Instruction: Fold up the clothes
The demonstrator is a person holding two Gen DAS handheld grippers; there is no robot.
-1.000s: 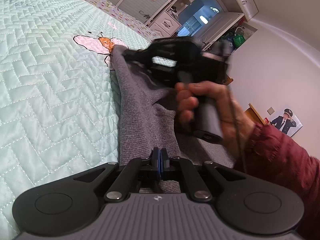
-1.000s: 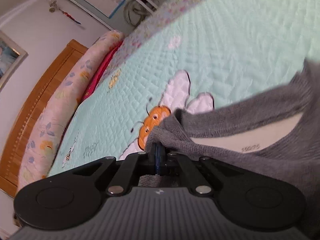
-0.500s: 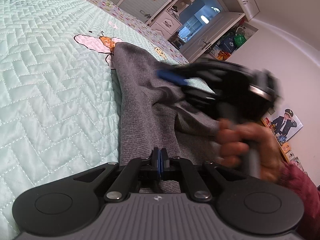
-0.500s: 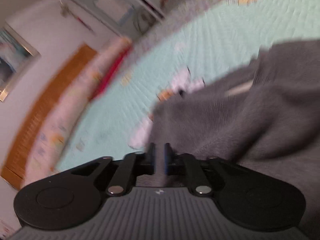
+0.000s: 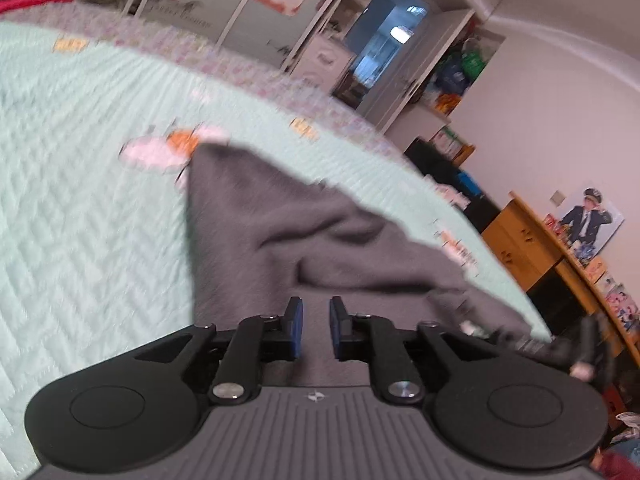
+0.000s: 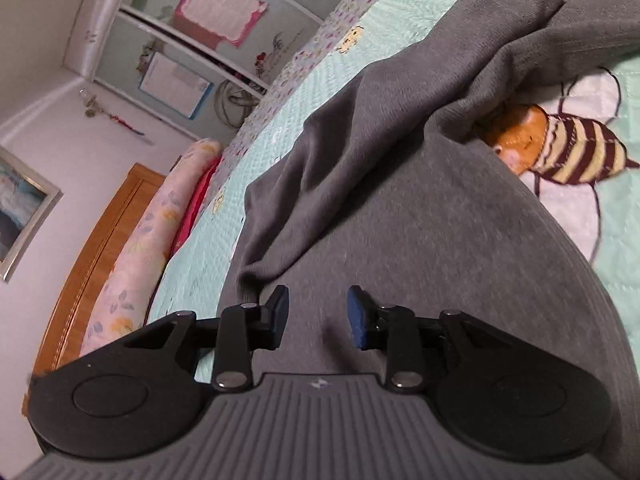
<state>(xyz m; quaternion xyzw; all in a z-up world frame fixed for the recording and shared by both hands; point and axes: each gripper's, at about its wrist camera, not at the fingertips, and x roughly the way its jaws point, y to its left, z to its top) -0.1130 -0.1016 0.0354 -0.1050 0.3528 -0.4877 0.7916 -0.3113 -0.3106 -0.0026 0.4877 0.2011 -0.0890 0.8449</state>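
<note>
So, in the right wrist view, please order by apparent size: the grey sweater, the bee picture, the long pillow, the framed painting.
1. Sweater, by far the largest.
2. Bee picture and pillow look alike; the bee lies nearer, so unsure.
3. Painting, smallest, partly cut off by the edge.

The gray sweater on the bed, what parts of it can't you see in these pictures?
- Left wrist view: the gray sweater is smeared by motion blur; its near end is hidden under the left gripper, jaws opening, nothing between them.
- Right wrist view: the right frame edge cuts off its far side; the right gripper, jaws opening, covers its near edge.
- The quilt beneath is hidden.
</note>
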